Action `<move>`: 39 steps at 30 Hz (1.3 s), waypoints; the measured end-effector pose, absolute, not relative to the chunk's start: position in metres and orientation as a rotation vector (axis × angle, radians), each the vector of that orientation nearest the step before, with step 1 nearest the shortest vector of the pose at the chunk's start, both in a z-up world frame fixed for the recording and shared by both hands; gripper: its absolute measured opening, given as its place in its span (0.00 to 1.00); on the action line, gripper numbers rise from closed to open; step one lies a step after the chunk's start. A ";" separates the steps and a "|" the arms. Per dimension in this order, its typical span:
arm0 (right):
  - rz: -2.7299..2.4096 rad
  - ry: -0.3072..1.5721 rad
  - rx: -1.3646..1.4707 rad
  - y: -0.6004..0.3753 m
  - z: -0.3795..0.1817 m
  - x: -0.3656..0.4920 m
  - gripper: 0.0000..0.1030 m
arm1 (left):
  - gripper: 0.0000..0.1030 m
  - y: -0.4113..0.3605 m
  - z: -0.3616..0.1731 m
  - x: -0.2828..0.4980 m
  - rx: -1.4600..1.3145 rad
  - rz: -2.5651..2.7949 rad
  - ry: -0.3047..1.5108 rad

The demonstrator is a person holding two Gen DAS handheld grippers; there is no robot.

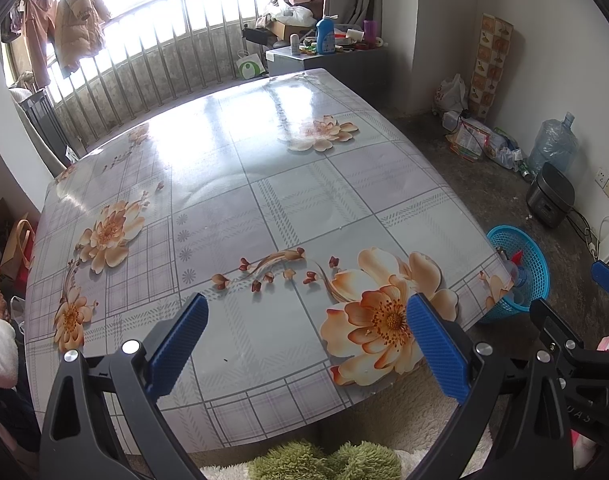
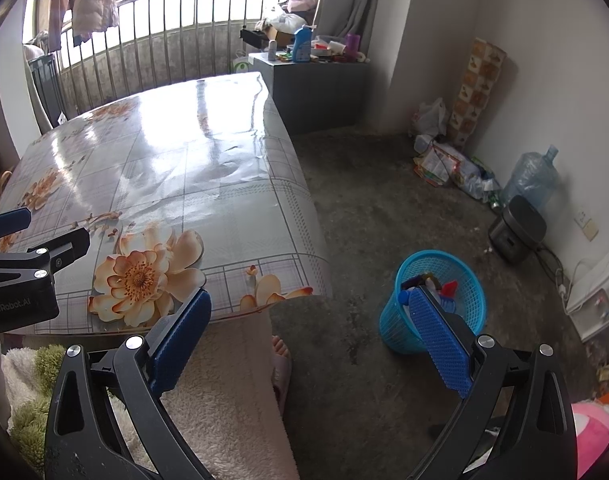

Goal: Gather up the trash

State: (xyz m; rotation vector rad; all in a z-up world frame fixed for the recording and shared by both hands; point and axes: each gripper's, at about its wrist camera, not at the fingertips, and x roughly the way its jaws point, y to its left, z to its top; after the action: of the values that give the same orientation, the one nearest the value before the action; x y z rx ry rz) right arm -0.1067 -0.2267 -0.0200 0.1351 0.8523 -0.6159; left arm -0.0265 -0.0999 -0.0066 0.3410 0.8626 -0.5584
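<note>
A grey checked tablecloth point(image 1: 240, 208) with peach flowers lies ahead of the blue-padded tongs point(image 1: 308, 344); right, a blue (mesh-patterned) basket point(image 2: 436, 304).

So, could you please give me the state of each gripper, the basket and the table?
left gripper: open, empty, over the table's near edge.
right gripper: open, empty.
blue basket: upright on the floor, trash inside.
table: no loose items in view.
</note>
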 end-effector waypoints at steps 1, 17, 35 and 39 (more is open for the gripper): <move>-0.615 0.853 0.134 -0.227 -0.020 -0.107 0.92 | 0.95 -0.100 -0.006 -0.026 0.341 -0.558 0.863; -0.617 0.853 0.137 -0.227 -0.019 -0.105 0.92 | 0.95 -0.100 -0.007 -0.026 0.344 -0.562 0.864; -0.614 0.853 0.137 -0.229 -0.018 -0.107 0.92 | 0.95 -0.100 -0.007 -0.026 0.344 -0.560 0.864; -0.614 0.854 0.137 -0.229 -0.018 -0.108 0.92 | 0.95 -0.100 -0.007 -0.026 0.345 -0.560 0.864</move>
State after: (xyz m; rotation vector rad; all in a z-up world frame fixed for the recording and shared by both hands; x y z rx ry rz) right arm -0.1075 -0.2292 -0.0177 0.1375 0.8536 -0.6137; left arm -0.0264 -0.1002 -0.0065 0.3445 0.8644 -0.5605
